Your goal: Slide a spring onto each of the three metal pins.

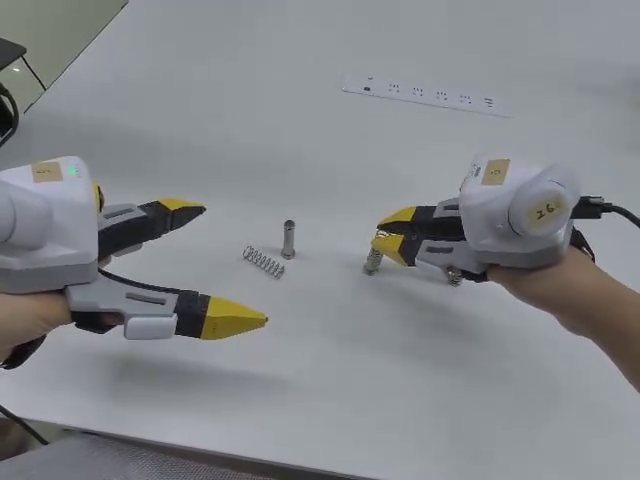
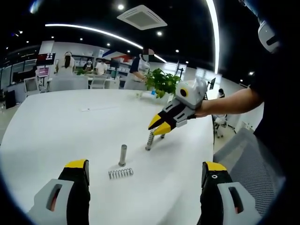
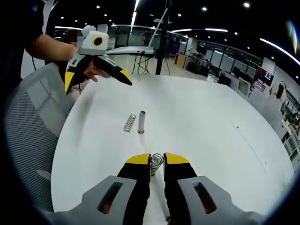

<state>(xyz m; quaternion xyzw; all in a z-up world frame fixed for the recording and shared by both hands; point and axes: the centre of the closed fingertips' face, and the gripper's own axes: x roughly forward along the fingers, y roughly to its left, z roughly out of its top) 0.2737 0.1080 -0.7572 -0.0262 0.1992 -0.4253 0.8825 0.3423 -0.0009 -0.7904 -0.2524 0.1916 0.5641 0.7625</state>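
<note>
Right gripper view: grips a spring [image 3: 156,165] between the tips of the right gripper [image 3: 157,159], holds the left gripper [image 2: 145,165] open near the loose spring [image 2: 121,173] beside the bare pin [image 2: 123,154] on the surface [image 2: 70,126]; probably light, squashy, best pinched gently mid-coil.

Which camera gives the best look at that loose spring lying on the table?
The head view: the loose spring lies flat, coils distinct, beside the bare pin. The left gripper view shows it side-on before the pin; the right gripper view shows it smaller, foreshortened.
</note>
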